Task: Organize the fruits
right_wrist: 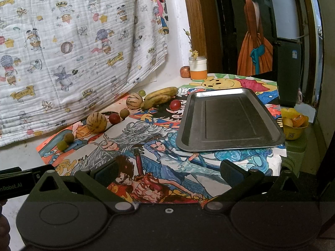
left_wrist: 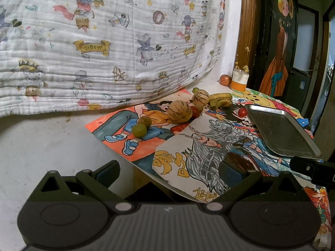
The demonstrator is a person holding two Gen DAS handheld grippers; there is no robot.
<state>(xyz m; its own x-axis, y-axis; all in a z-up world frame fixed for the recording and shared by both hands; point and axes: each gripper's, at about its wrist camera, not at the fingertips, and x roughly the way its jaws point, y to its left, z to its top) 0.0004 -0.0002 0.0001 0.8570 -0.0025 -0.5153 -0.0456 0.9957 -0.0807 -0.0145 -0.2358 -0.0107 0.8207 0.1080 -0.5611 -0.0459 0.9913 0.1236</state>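
Observation:
Fruit lies in a row along the back of the table: two striped melons [right_wrist: 96,122] [right_wrist: 134,100], bananas [right_wrist: 160,97], red tomatoes [right_wrist: 114,118] [right_wrist: 175,104], small green and brown fruits [right_wrist: 62,145] [right_wrist: 68,137]. An empty metal tray [right_wrist: 228,119] sits to their right. In the left wrist view the near melon [left_wrist: 180,112], bananas [left_wrist: 220,99] and tray [left_wrist: 282,131] show too. My left gripper [left_wrist: 169,172] is open and empty at the table's front left corner. My right gripper [right_wrist: 167,172] is open and empty over the drawings, in front of the tray.
Coloured drawings [right_wrist: 146,146] cover the table. An apple [right_wrist: 185,71] and an orange-and-white jar [right_wrist: 197,68] stand at the back by the wall. A yellow bowl [right_wrist: 294,123] with peels sits off the right edge. A patterned cloth [left_wrist: 104,41] hangs behind.

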